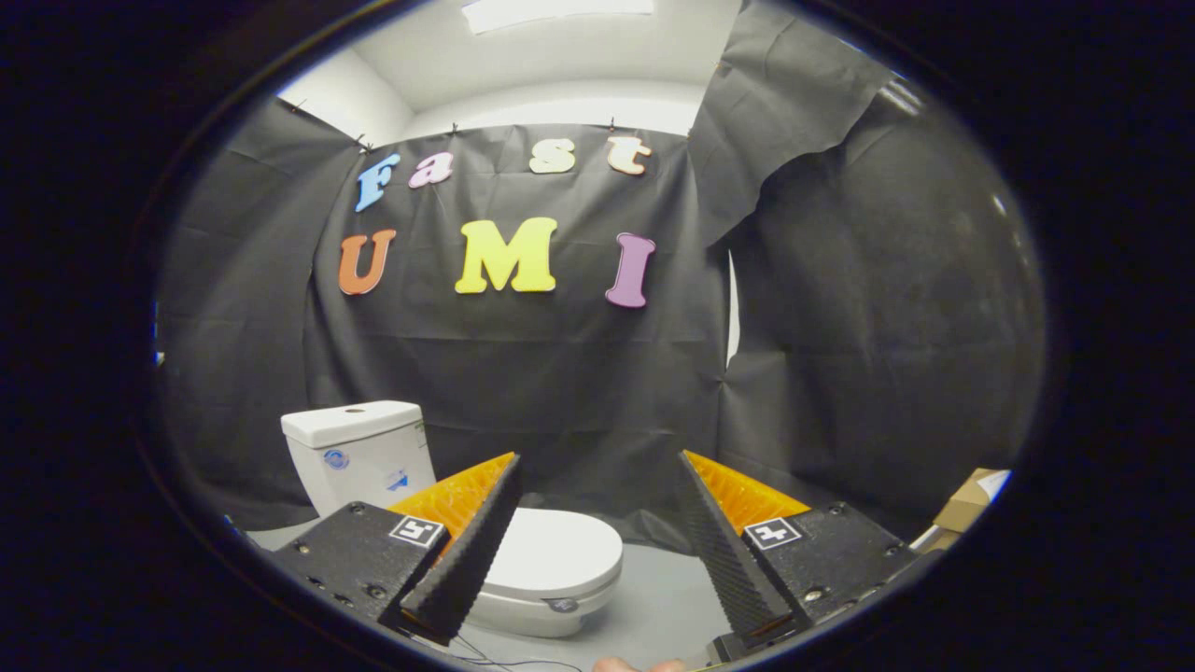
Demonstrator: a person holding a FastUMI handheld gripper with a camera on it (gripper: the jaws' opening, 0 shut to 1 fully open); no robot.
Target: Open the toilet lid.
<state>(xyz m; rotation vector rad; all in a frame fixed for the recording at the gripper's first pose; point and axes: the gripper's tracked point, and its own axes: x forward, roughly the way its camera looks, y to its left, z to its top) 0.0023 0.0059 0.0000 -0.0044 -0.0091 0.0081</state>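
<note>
toilet lid [555, 551] partly behind left finger of spread tongs [597, 467], cardboard box [969, 504] cut off

Hand-held gripper [597, 471], fingers spread wide

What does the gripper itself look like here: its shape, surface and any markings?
The gripper has two long wedge-shaped jaws with ribbed inner faces, standing open and apart. Each sits on a dark, speckled block with screws, and each block carries a small square black-and-white marker tag. Thin cables run beneath the left block, in front of the toilet lid.
</note>
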